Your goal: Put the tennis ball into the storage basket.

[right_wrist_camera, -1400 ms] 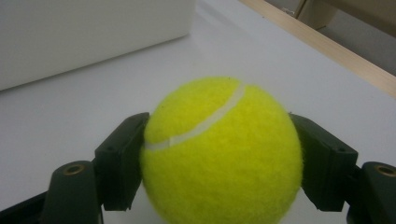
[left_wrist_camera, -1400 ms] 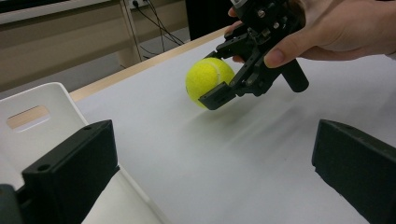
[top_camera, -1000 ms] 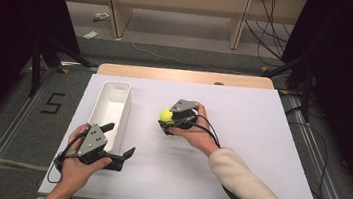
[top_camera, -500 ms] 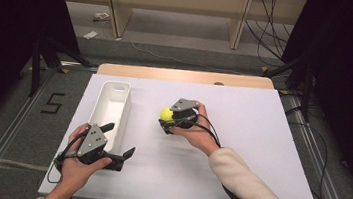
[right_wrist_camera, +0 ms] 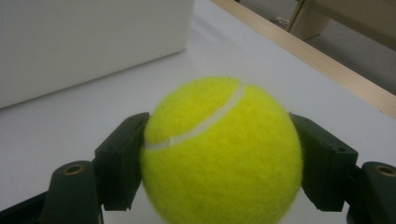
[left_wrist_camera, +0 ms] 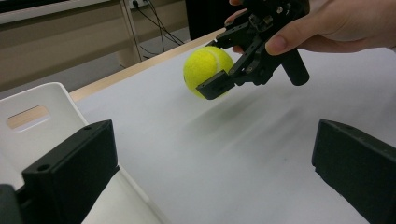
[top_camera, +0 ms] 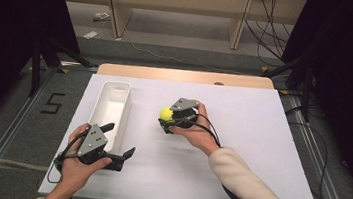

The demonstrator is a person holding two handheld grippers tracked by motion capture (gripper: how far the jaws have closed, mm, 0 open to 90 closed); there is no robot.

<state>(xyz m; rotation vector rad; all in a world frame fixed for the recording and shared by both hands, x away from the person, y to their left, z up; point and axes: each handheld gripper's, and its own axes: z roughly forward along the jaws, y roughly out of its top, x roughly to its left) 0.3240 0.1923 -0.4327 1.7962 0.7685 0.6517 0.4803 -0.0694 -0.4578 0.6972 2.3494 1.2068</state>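
Two tongs: right tongs clenched on the tennis ball; left tongs spread wide, holding nothing.

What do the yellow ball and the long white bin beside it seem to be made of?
The ball, clamped between the right gripper jaws, looks like a tennis ball: fuzzy yellow felt with a pale curved seam, presumably over rubber. The white bin looks like moulded plastic: smooth, faintly glossy walls, rounded corners and a cut-out handle slot. The left gripper rests open near it.
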